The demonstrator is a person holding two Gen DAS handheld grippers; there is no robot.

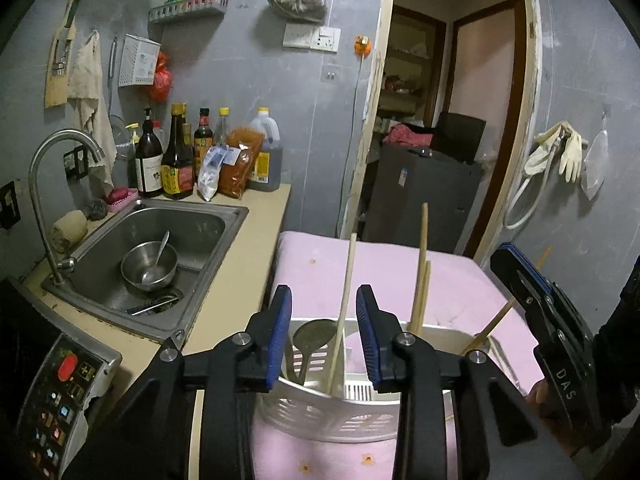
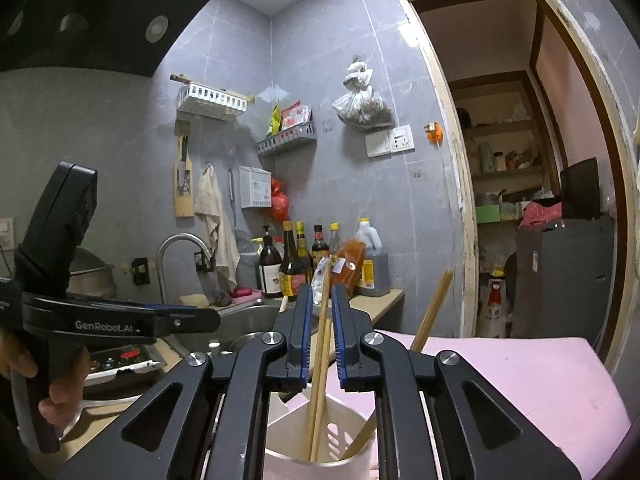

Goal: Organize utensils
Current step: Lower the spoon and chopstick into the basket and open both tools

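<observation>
On the far left of the left wrist view, a steel sink (image 1: pixel 192 216) is set into the beige counter (image 1: pixel 248 280), holding a metal bowl (image 1: pixel 149 266) with a spoon in it. Bottles (image 1: pixel 176 152) stand behind it against the grey wall. Right of the counter, a pink cloth (image 1: pixel 420 276) covers a raised surface, and a white slotted utensil holder (image 1: pixel 320 412) rests on it. Inside the holder a ladle (image 1: pixel 314 336) leans beside a pale chopstick (image 1: pixel 345 312), which stands between the left gripper (image 1: pixel 324 336) pads; the jaws are parted and the pads are clear of it, so the stick is released. More chopsticks (image 1: pixel 421 272) lean in the compartment to the right. At the far right edge the right gripper (image 1: pixel 520 280) shows side-on. In its own view, the right gripper (image 2: pixel 320 336) stands only slightly parted around a pair of brown chopsticks (image 2: pixel 318 392) that rest in the holder (image 2: pixel 288 436); whether its pads still press them I cannot tell.
</observation>
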